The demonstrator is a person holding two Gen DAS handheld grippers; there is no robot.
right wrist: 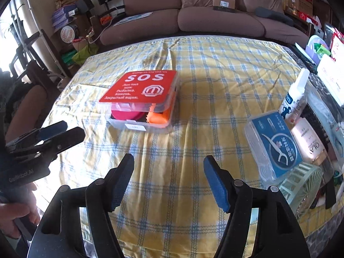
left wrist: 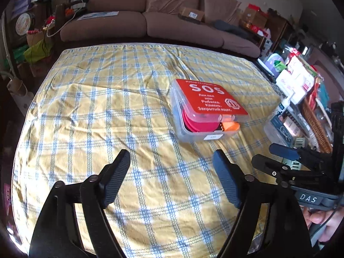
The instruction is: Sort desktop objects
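Observation:
A clear plastic box with a red "SOS" lid (left wrist: 207, 107) lies on the yellow checked cloth (left wrist: 107, 111); pink and orange items show inside it. It also shows in the right wrist view (right wrist: 143, 100). My left gripper (left wrist: 172, 163) is open and empty, short of the box. My right gripper (right wrist: 168, 167) is open and empty, also short of the box. A blue floss-pick box (right wrist: 275, 144), a white spray bottle (right wrist: 294, 95), a cream bottle (right wrist: 309, 142) and a pale green fan (right wrist: 301, 182) lie at the right edge.
A brown sofa (left wrist: 150, 21) stands behind the table. Cluttered boxes and a wicker basket (left wrist: 316, 124) line the right side. The right gripper shows in the left wrist view (left wrist: 279, 159); the left gripper shows in the right wrist view (right wrist: 49, 137).

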